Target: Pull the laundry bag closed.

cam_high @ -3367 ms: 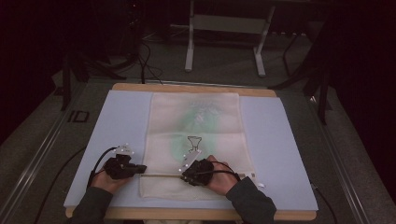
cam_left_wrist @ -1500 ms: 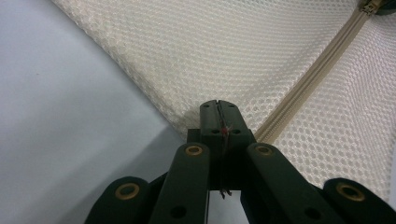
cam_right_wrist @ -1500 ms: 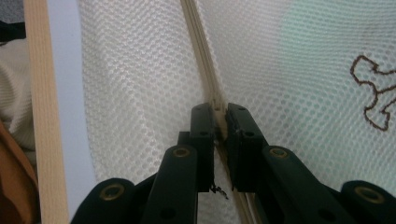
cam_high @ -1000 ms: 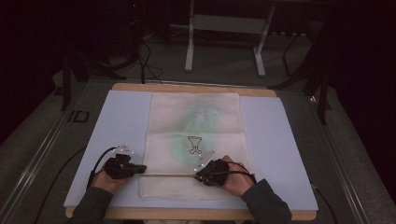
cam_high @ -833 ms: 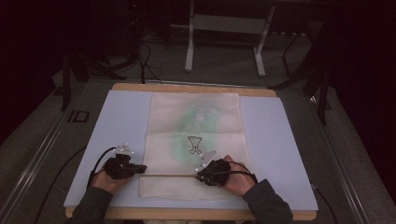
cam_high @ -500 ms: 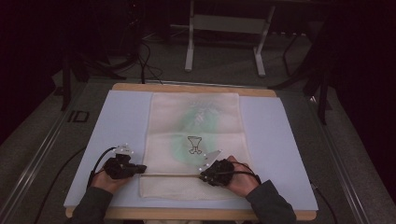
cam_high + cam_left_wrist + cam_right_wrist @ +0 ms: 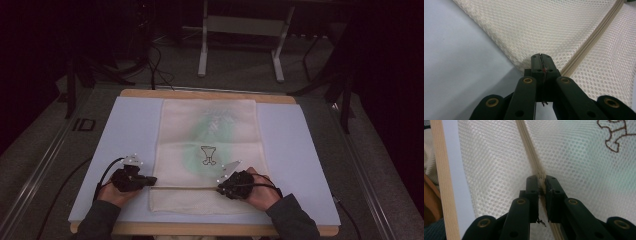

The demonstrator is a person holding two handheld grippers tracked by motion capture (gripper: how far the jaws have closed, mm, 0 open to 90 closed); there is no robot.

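A cream mesh bag (image 7: 210, 125) lies flat on the pale mat (image 7: 125, 130), with something green and a brown outline print (image 7: 208, 155) showing through it. Its zipper (image 7: 185, 188) runs crosswise near the front. My left gripper (image 7: 152, 181) is shut on the bag's left edge, at the zipper's end (image 7: 574, 62). The left gripper (image 7: 541, 56) pinches the mesh (image 7: 549, 25) with its jaws together. Farther right along the zipper, my right gripper (image 7: 220, 189) is shut. In the right gripper view the right gripper (image 7: 541, 178) clamps a cream zipper pull on the zipper line (image 7: 526, 140).
The mat covers a wooden table whose front edge (image 7: 200, 230) runs just below both hands. Beyond the table's far edge stand a metal frame's legs (image 7: 202, 50) and cables on a dark floor. Bare mat lies on either side of the bag.
My right gripper has slid rightward along the zipper, away from the left gripper. The left gripper has kept its hold at the bag's left edge.
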